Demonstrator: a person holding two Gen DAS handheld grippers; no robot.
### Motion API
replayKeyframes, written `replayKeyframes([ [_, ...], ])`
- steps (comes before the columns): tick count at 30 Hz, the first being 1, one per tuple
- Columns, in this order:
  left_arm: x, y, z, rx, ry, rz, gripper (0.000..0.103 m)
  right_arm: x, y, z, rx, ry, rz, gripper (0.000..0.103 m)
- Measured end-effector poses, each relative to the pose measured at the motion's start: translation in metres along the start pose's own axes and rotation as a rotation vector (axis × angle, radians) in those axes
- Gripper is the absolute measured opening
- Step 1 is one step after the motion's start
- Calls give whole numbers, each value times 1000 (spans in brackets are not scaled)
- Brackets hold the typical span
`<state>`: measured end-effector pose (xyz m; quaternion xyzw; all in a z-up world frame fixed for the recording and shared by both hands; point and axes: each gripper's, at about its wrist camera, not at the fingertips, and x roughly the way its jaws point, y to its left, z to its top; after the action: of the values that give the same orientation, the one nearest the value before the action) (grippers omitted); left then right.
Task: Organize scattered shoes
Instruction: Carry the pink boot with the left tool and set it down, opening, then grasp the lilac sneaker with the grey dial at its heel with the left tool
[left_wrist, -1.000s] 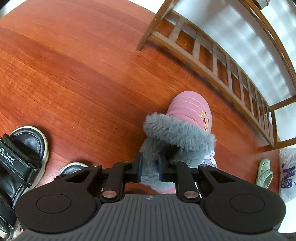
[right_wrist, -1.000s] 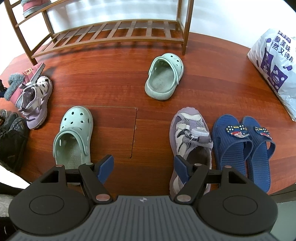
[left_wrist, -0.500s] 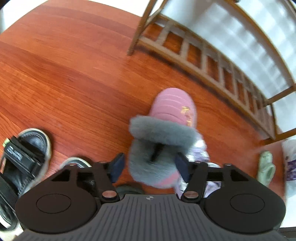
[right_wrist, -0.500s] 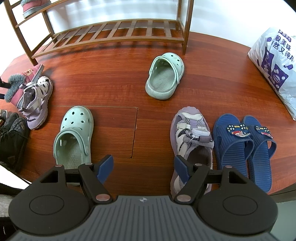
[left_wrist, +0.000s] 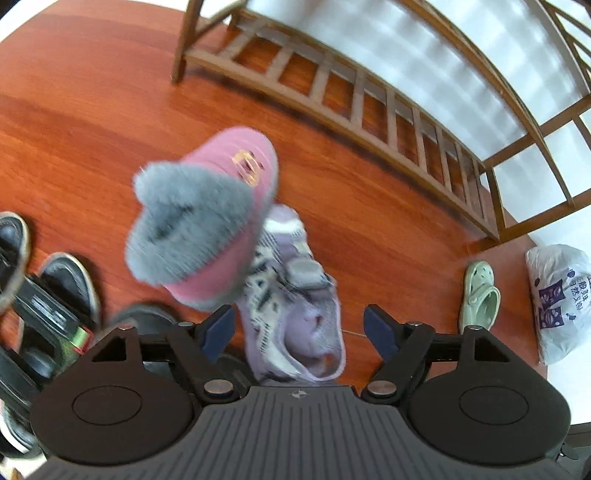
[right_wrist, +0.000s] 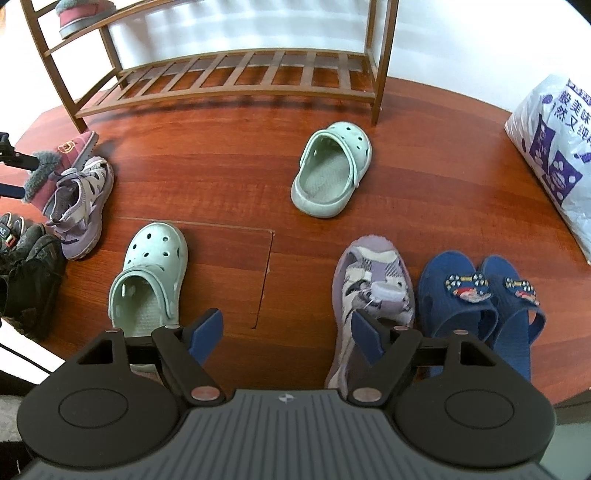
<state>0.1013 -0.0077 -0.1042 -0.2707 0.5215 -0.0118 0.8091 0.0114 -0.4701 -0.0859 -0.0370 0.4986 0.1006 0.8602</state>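
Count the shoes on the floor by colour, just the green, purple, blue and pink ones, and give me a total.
Green clogs: 2
Purple sandals: 2
Blue slippers: 2
Pink fur-lined slippers: 1
Total: 7

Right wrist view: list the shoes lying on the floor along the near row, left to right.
Mint green perforated clog → lavender strapped sandal → pair of navy blue slides with cartoon badges.

Green clog (right_wrist: 149, 275), purple sandal (right_wrist: 373, 291), blue slippers (right_wrist: 480, 295), wooden rack (right_wrist: 229, 74)
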Motion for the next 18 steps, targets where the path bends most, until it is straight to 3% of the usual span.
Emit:
replayKeyframes([
  [7, 27, -23, -6, -10, 31, 33, 86, 0, -18, 4, 6, -9, 12, 82],
  [18, 76, -27, -2, 12, 81, 204, 87, 0, -38, 5, 36, -25, 16, 82],
])
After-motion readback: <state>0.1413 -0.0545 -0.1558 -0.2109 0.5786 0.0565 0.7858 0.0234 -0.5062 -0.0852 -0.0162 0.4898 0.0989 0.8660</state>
